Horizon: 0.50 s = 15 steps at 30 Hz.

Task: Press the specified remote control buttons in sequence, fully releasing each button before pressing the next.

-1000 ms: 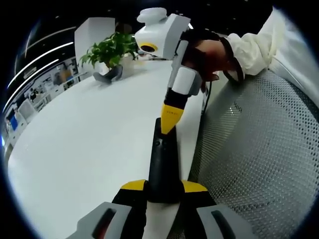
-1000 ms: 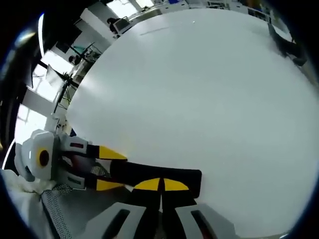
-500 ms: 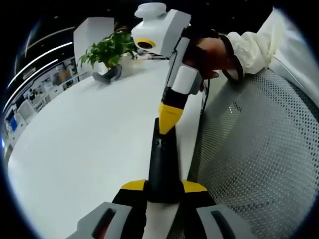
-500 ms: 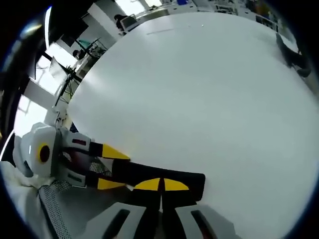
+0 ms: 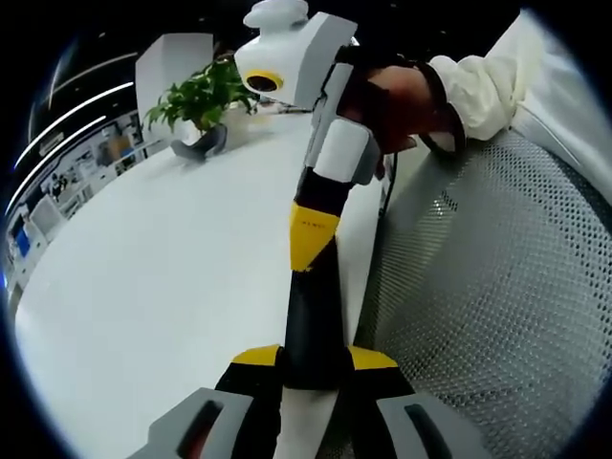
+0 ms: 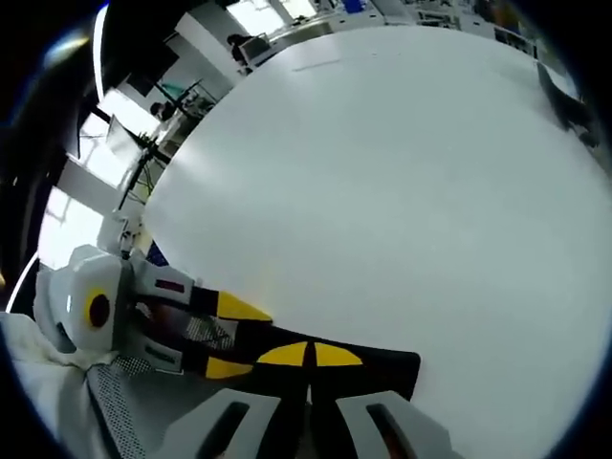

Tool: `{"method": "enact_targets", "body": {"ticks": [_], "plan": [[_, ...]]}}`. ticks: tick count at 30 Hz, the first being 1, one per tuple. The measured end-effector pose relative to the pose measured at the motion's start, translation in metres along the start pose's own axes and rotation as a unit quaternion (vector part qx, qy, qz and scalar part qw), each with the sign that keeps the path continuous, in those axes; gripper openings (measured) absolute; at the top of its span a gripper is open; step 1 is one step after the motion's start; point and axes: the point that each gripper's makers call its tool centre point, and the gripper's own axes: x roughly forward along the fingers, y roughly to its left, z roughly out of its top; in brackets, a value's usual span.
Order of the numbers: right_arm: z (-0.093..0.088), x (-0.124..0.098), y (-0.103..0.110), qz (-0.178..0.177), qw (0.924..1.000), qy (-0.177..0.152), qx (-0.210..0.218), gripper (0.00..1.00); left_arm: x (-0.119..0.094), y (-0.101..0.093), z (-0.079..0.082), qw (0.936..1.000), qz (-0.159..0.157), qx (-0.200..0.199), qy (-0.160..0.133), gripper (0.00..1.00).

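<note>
Right gripper nearer, slim black remote clamped

Big white table stretches ahead of my left claw, with a potted plant way out past it, upper left. Grey perforated mesh surface sits right of that claw. Desks and monitors beyond my right claw.

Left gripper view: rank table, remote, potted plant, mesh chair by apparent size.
1. white table and mesh chair: look alike in area, no ranking.
2. remote
3. potted plant: far from the camera, so true size versus the remote is unsure.
</note>
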Motion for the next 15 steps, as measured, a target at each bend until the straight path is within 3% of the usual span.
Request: {"method": "enact_targets", "body": {"ticks": [5,15], "plan": [[-0.0043,0.0026,-0.0038,-0.016,0.9997,0.012,-0.012,0.0,-0.0006,-0.0009,0.0,1.0,0.0,0.002,0.0,0.24],[-0.0046,0.0027,-0.0039,-0.008,0.9999,0.012,-0.008,0.0,-0.0006,-0.0006,-0.0001,1.0,0.0,0.001,-0.002,0.24]]}}
